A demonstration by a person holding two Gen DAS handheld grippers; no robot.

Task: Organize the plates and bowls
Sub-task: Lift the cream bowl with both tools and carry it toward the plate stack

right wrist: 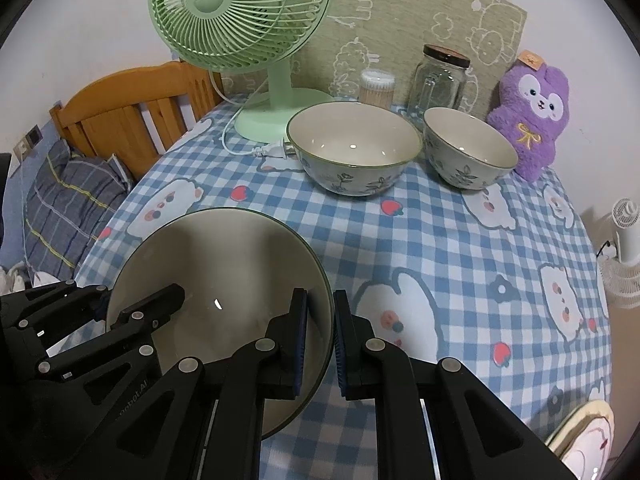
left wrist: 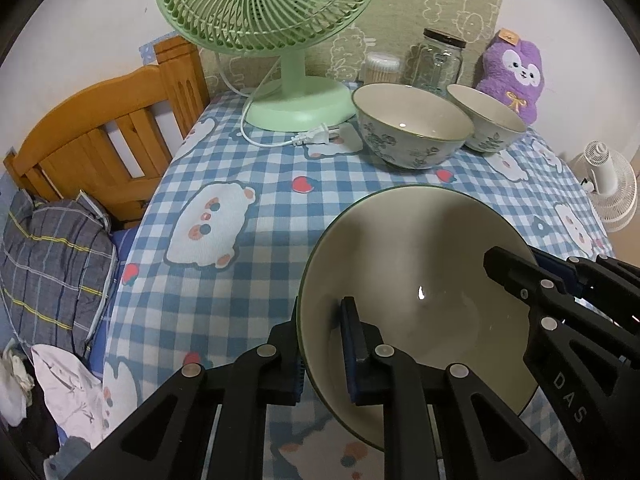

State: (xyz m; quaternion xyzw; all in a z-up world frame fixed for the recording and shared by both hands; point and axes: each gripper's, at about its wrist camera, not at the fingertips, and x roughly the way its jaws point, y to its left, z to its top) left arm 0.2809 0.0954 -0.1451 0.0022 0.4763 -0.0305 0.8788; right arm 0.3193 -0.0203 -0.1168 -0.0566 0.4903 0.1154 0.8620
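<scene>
A large cream bowl with a dark green rim (left wrist: 412, 264) (right wrist: 224, 260) is near the front of the table, held from both sides. My left gripper (left wrist: 322, 344) is shut on its left rim, one finger inside and one outside. My right gripper (right wrist: 320, 340) is shut on its right rim; it also shows in the left wrist view (left wrist: 532, 276). A medium floral bowl (left wrist: 412, 126) (right wrist: 352, 148) and a smaller floral bowl (left wrist: 486, 118) (right wrist: 470, 148) stand side by side at the back of the table.
A green desk fan (left wrist: 272, 4) (right wrist: 240, 12) with loose cord and plug (left wrist: 314, 136) stands back left. A glass jar (right wrist: 440, 80), a cotton swab tub (right wrist: 376, 86) and a purple plush toy (right wrist: 532, 116) line the back. A wooden bed frame (left wrist: 100, 140) is left of the table.
</scene>
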